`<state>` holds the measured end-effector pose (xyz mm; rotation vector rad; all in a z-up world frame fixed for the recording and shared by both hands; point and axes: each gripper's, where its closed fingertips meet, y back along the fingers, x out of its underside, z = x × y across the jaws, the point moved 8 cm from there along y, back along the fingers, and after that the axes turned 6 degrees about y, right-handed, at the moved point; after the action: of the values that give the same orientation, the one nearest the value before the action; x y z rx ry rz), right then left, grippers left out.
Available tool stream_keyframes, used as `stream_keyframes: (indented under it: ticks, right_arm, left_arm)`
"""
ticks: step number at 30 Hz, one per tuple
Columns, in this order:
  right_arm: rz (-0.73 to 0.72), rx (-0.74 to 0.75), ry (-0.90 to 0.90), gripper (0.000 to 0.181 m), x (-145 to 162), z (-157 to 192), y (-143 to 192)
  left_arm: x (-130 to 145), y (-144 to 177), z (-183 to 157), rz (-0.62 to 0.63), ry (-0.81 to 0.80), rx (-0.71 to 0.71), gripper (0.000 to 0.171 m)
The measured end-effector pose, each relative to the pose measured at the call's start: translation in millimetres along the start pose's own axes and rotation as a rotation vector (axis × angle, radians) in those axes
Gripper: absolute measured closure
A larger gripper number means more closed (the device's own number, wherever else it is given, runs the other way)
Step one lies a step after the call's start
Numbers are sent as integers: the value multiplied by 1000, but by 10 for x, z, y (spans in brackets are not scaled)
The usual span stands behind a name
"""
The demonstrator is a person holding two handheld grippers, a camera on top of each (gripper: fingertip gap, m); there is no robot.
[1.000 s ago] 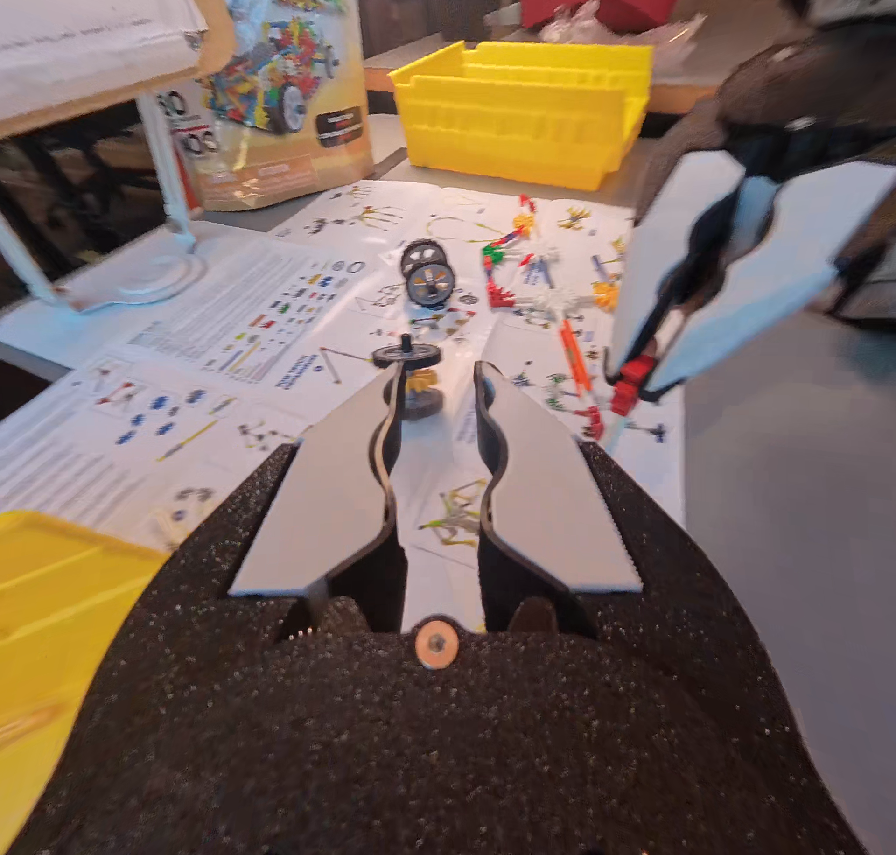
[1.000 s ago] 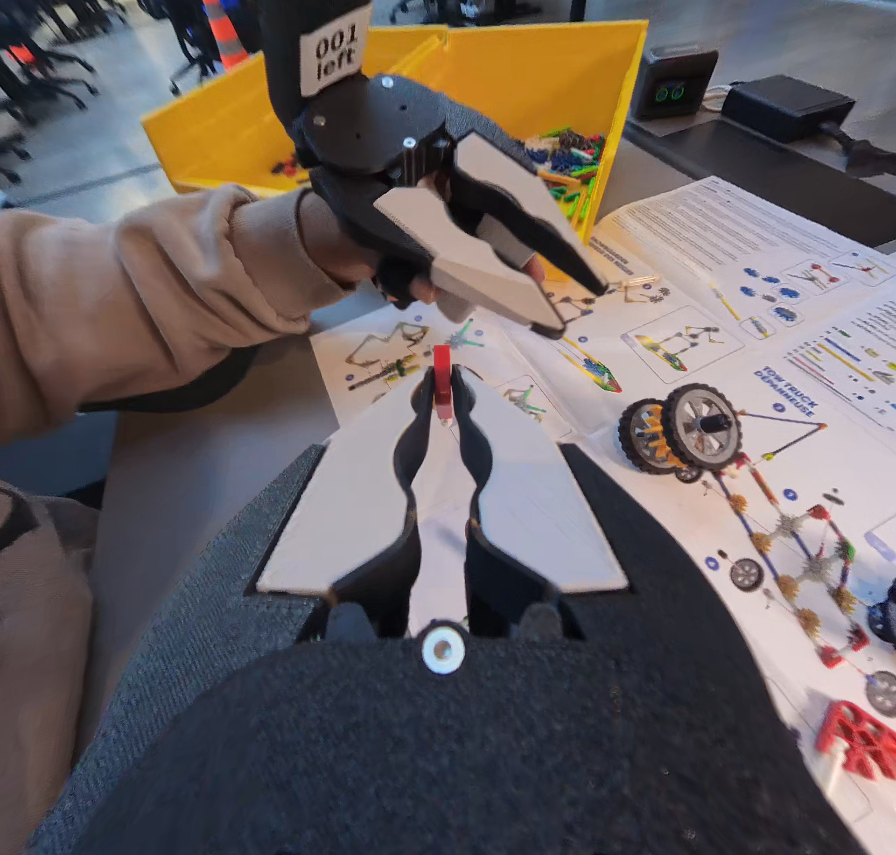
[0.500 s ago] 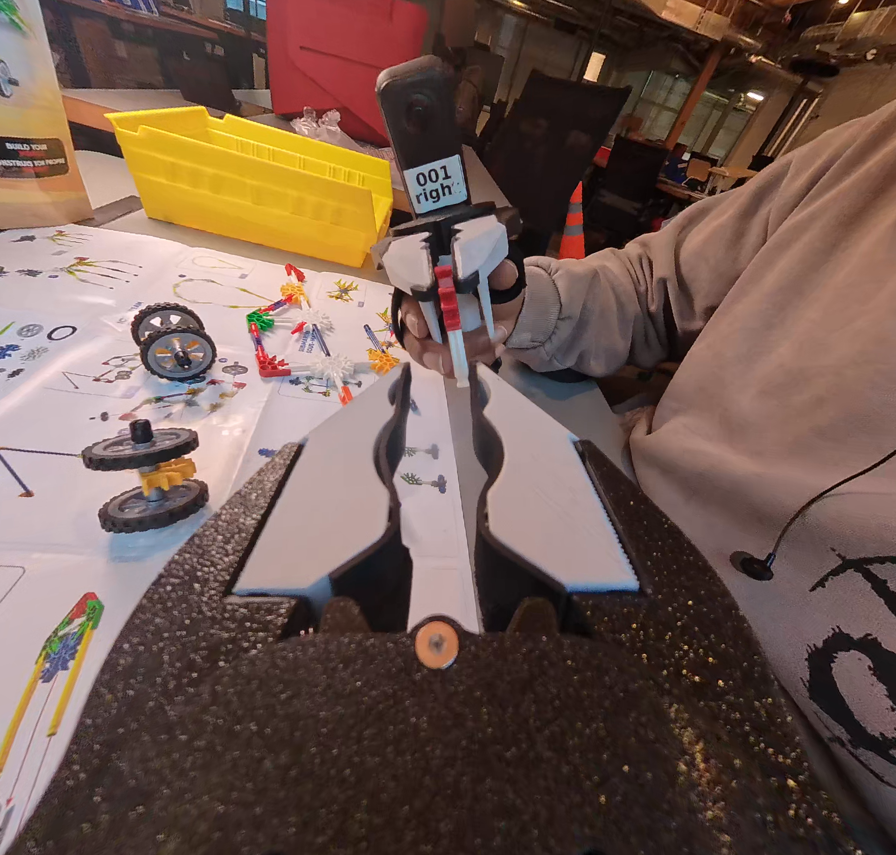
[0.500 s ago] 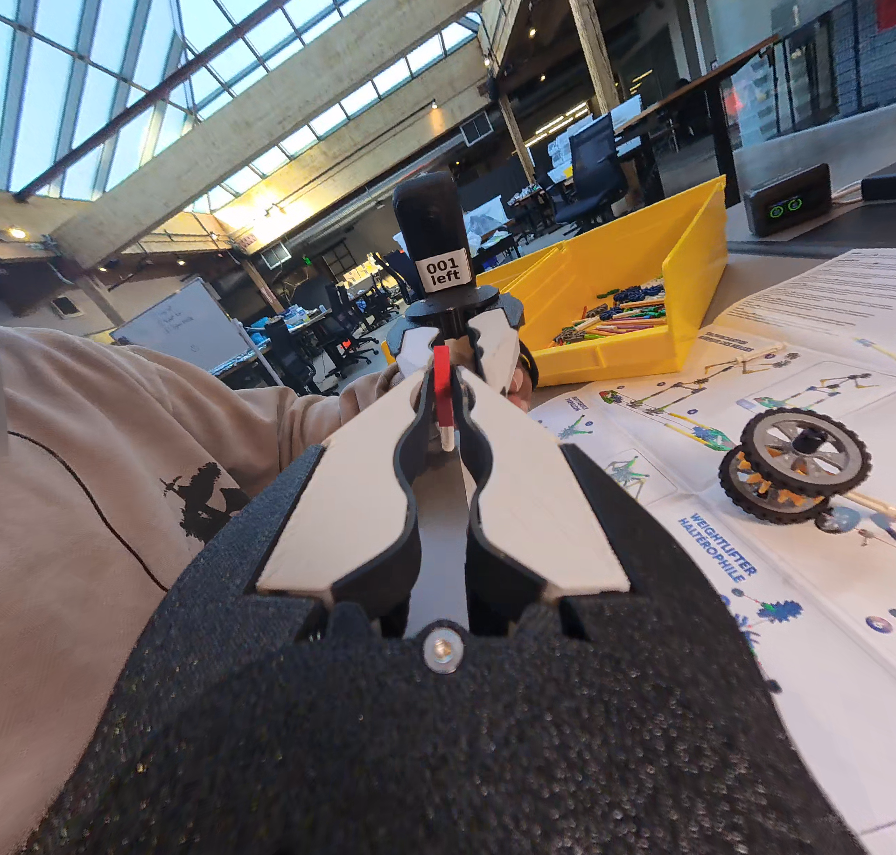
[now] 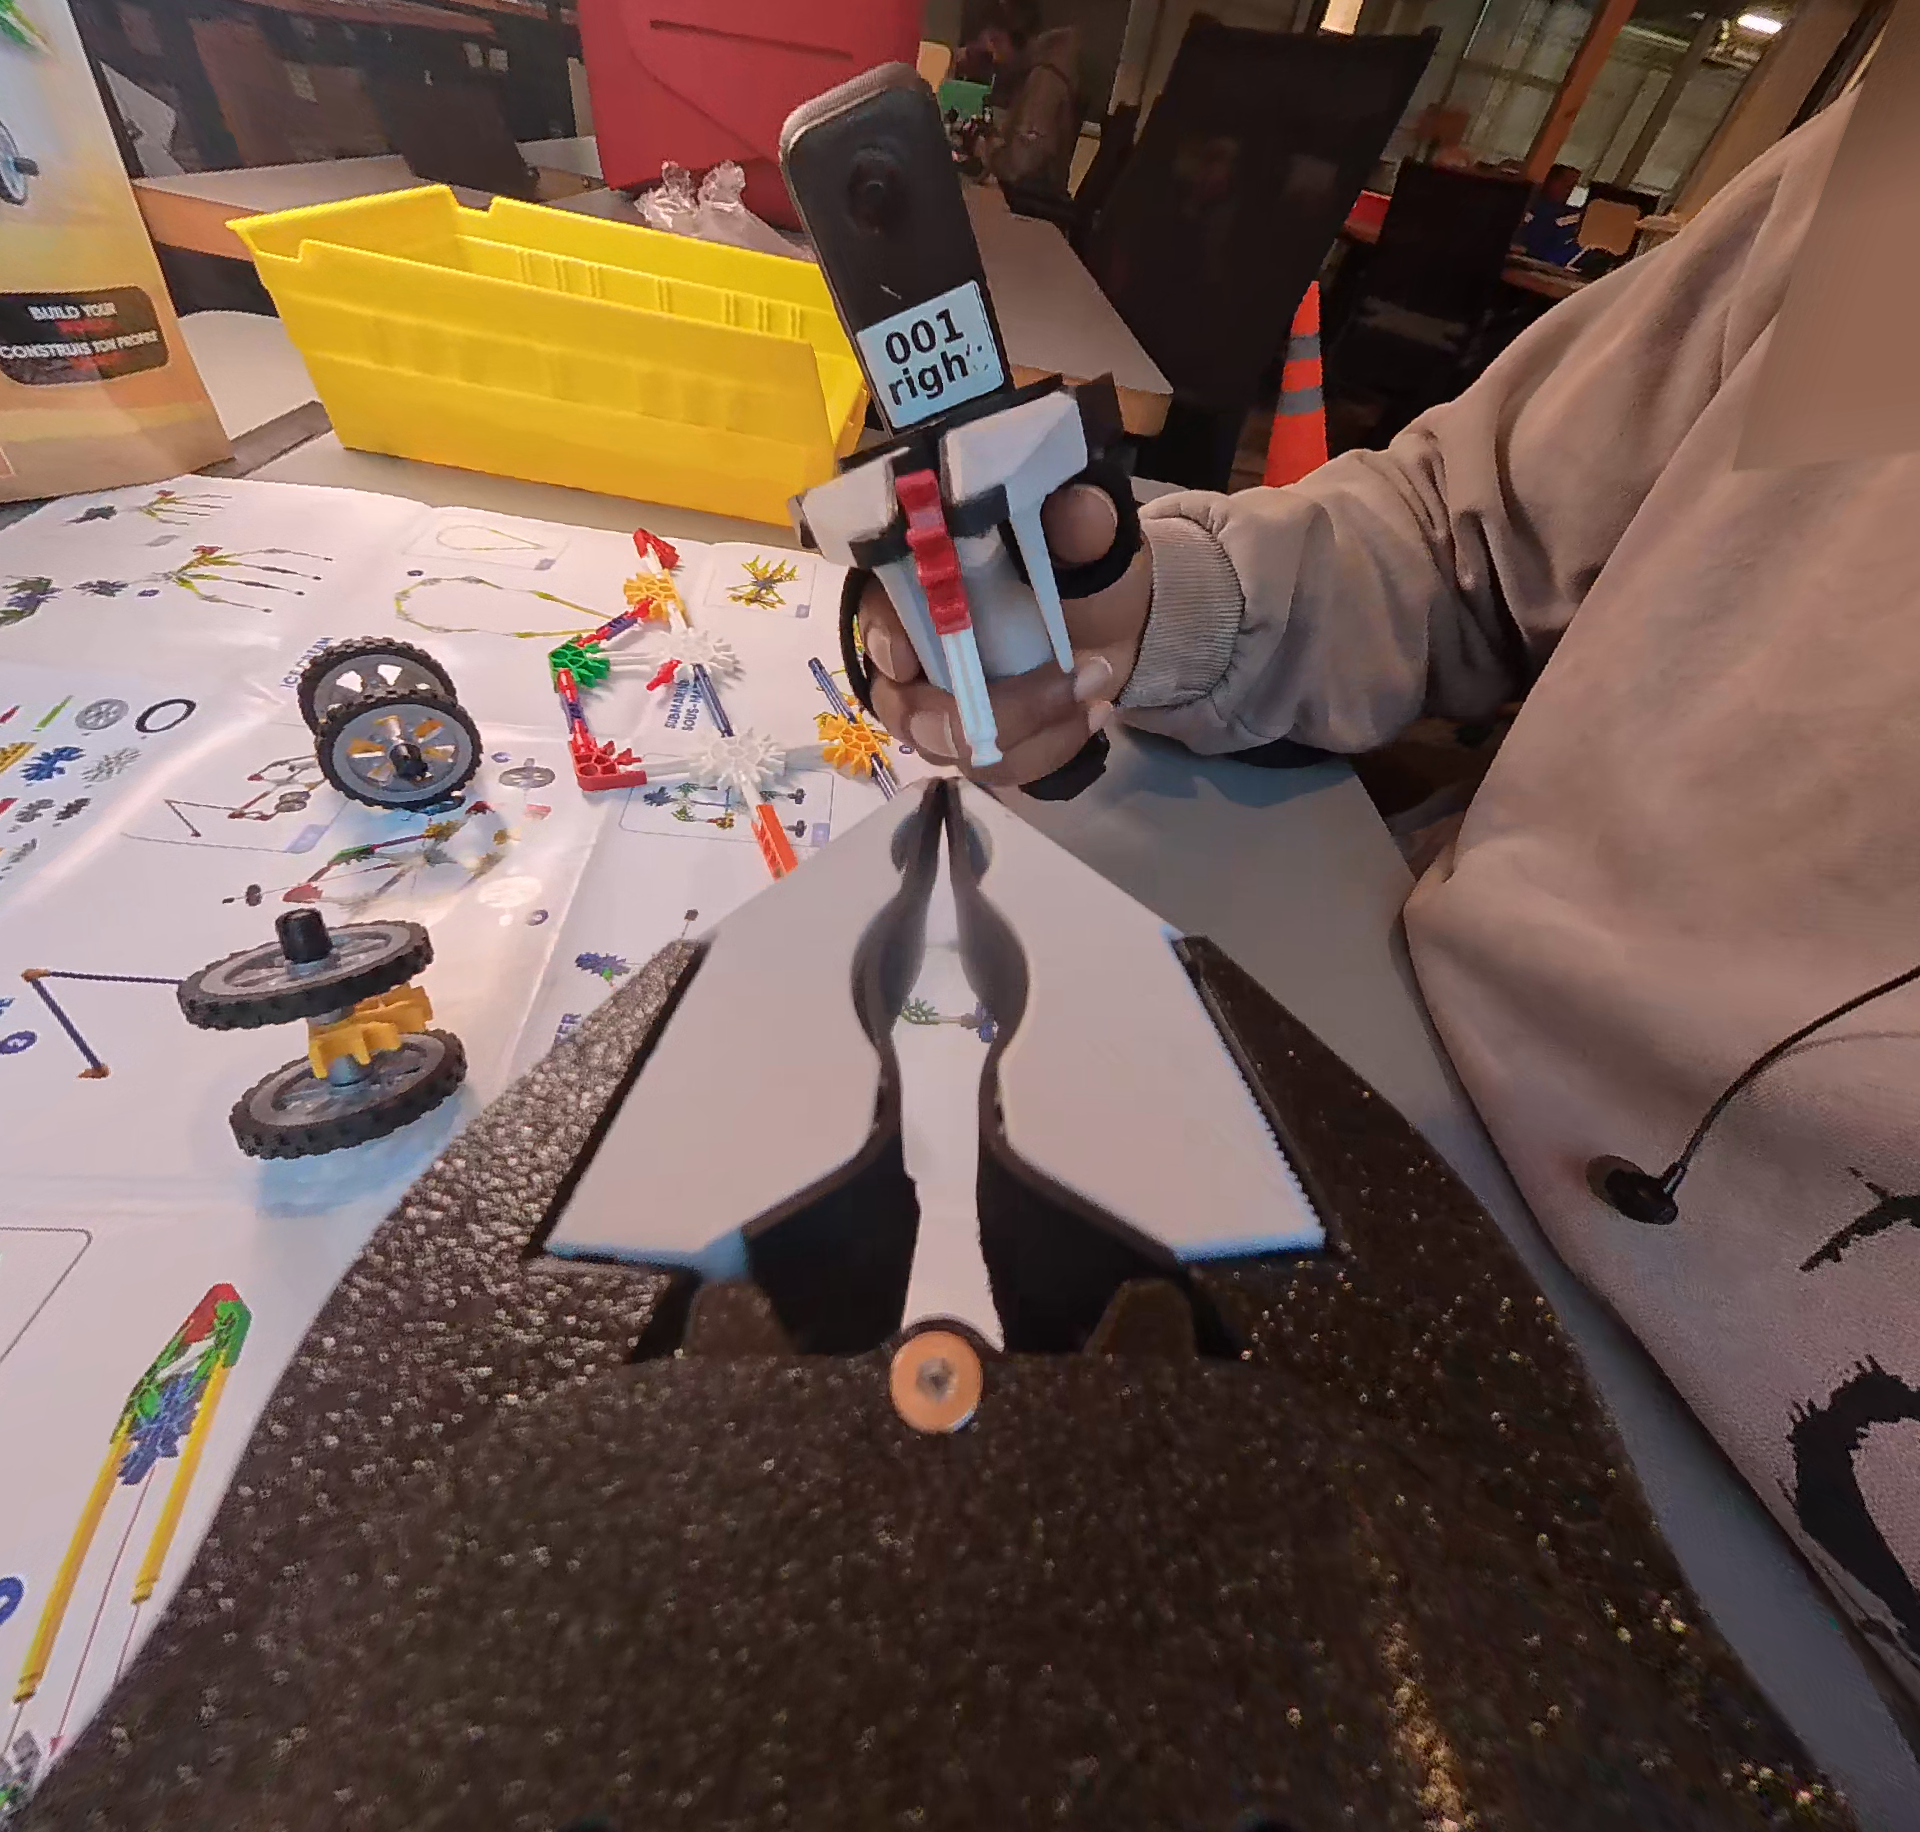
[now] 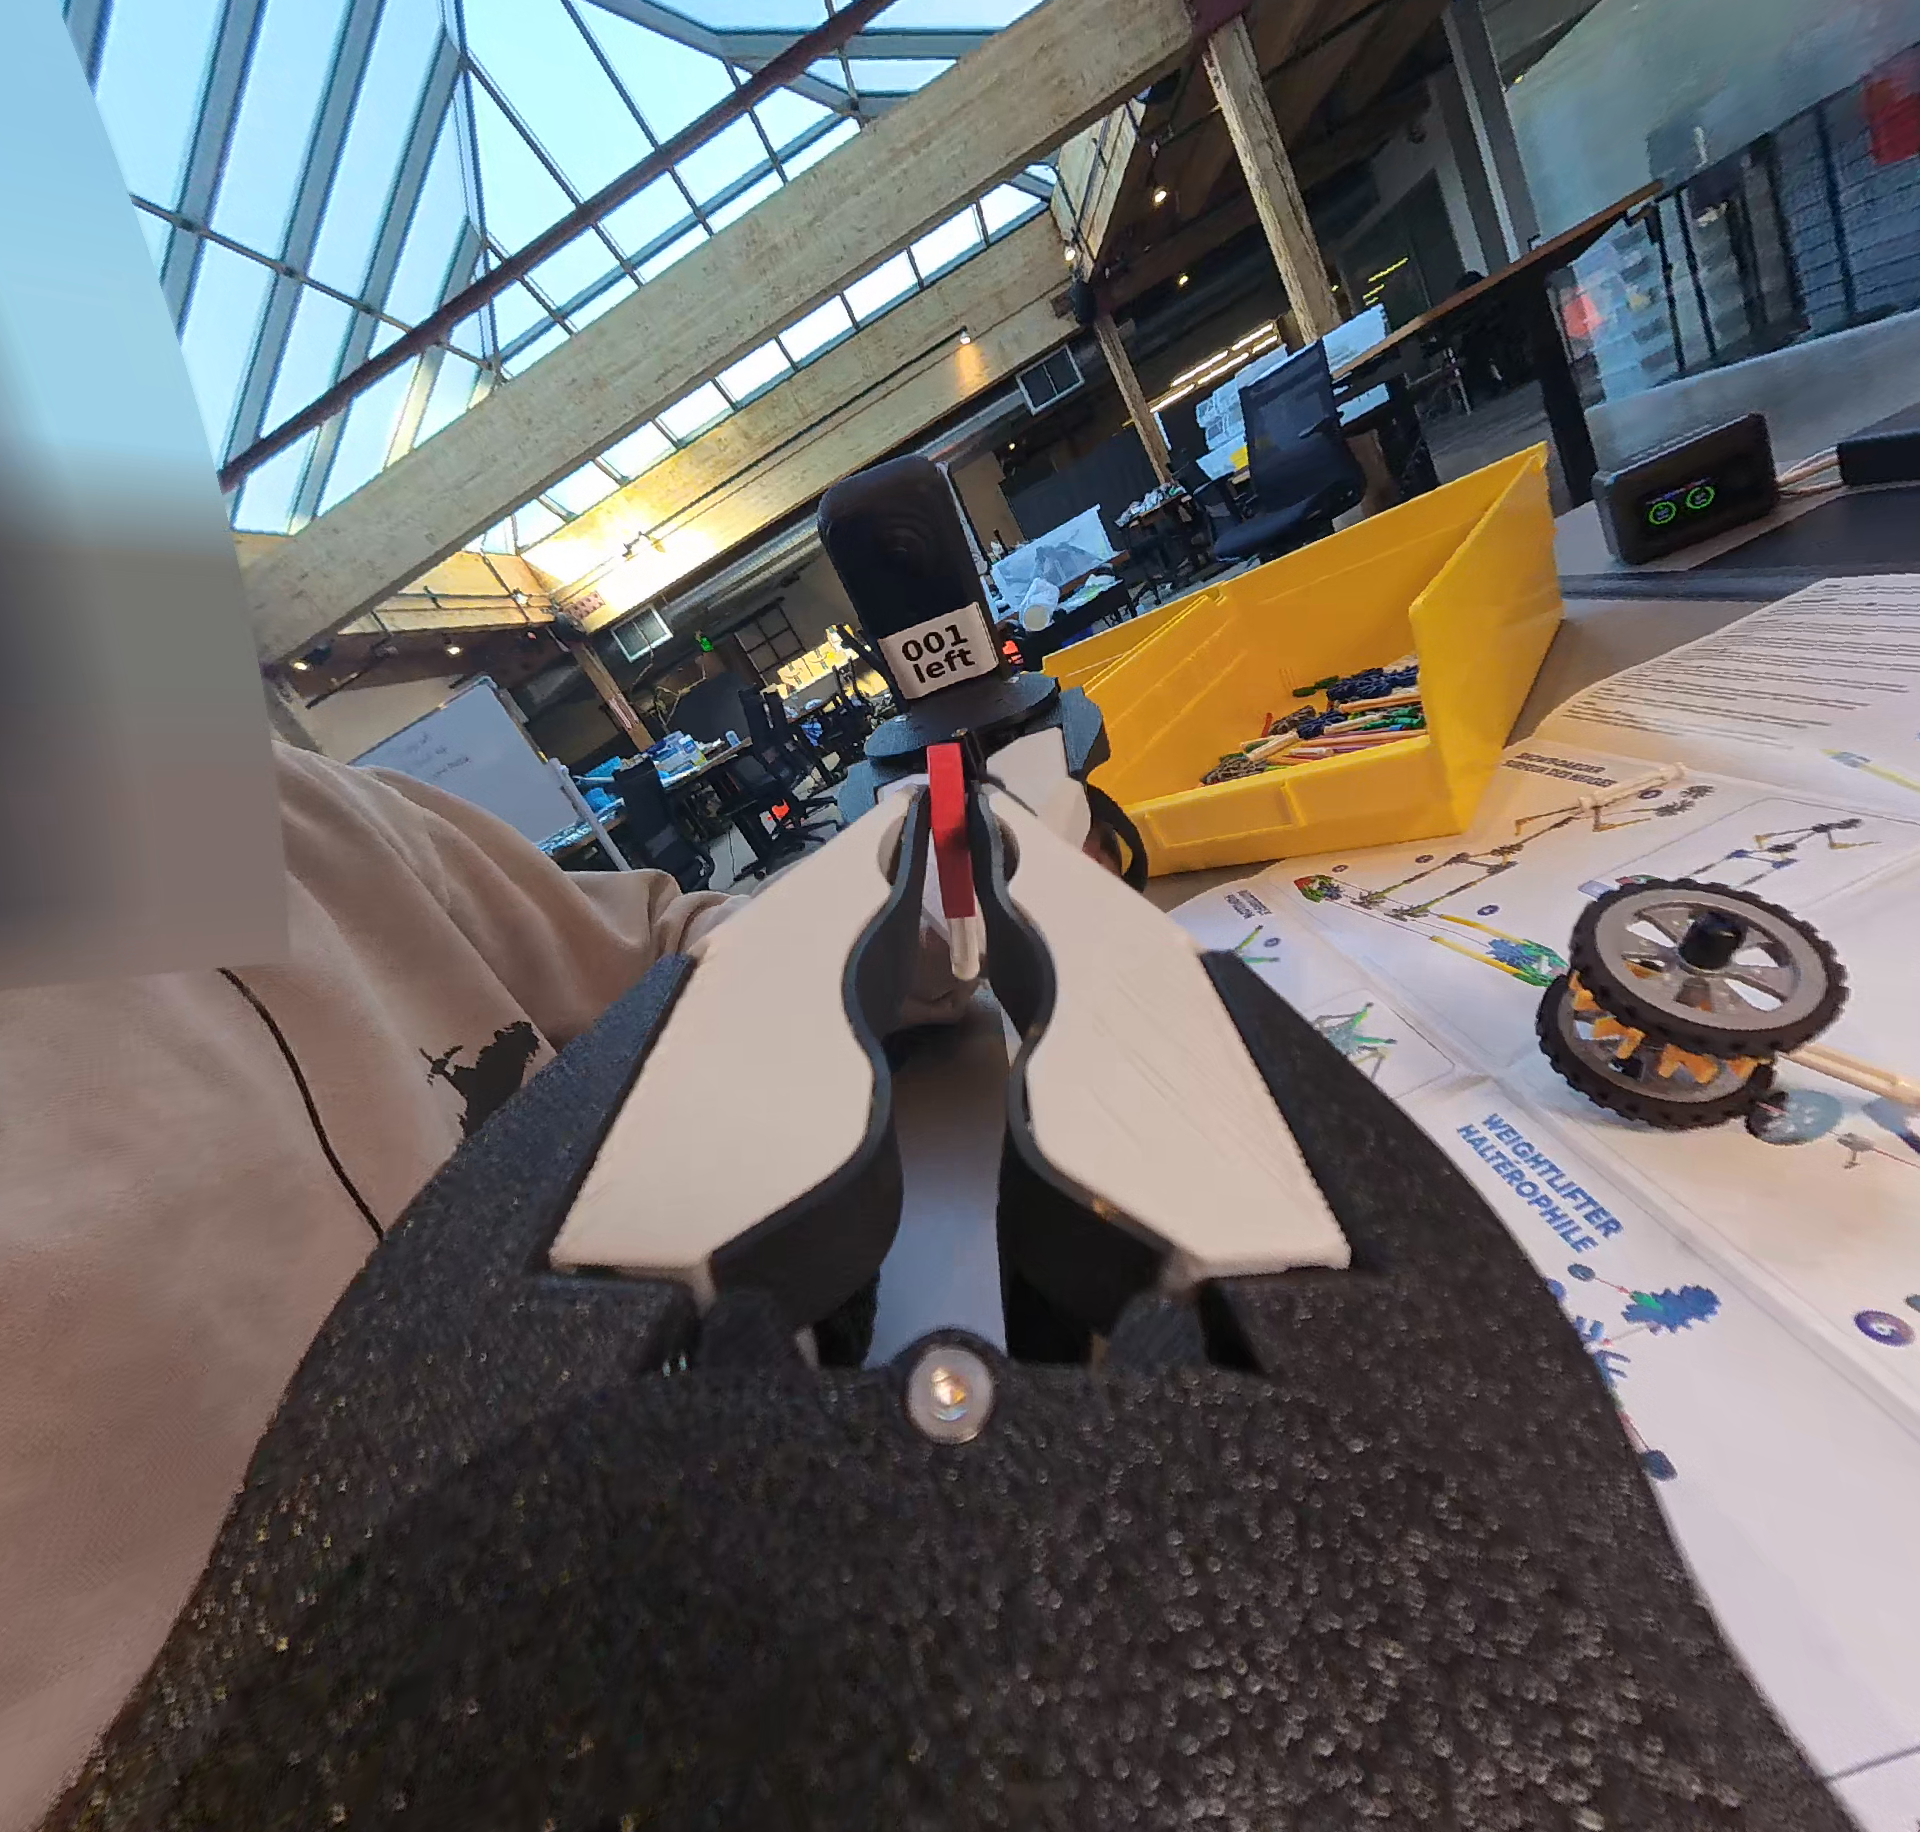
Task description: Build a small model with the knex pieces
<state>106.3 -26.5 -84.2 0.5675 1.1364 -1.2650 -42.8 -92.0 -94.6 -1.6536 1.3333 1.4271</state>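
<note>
**Red clip and white rod held up, empty gripper facing it**

Red plastic connector [image 5: 932, 558] with a white rod [image 5: 968, 689] plugged in sits pinched between the closed tips of the right gripper [image 6: 943, 826], raised above the desk [image 5: 1226, 847]; rod end points down toward the left gripper [image 5: 940, 795]. Left gripper has tips pressed together, nothing between them, just beneath the rod tip, not touching as far as I can tell.

Handling, my guess: small, light, stiff plastic, smooth so it may swivel or slip in a pinch; rod could pop from the clip if levered. Best hold is the bare white shaft below the clip.

Room: open air between the two grippers. Instruction sheet [image 5: 260, 1211] covers the desk; wheel pair [image 5: 322, 1034], second wheel pair [image 5: 390, 722] and a rod-and-connector assembly [image 5: 686, 702] lie to the left; yellow bin [image 5: 561, 348] behind, well apart. Sleeve [image 5: 1455, 556] close on the right.
</note>
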Motion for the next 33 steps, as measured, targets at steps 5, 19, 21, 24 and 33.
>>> stream_keyframes:
  ticks: [5,19,21,24,33]
  right_arm:
    - [-39,-10,-4,177,-34,10,26]
    - [-21,-13,-14,177,46,25,-30]
    - [-13,-16,-7,177,60,36,-45]
    - [20,0,24,176,68,29,-40]
    - [112,102,35,177,80,-95,29]
  left_arm:
    - [27,-16,17,30,-22,-27,171]
    - [38,-155,-113,23,23,67,154]
    - [42,-176,-98,17,60,70,168]
    - [60,-178,-58,41,99,57,169]
    - [144,-160,103,50,301,49,167]
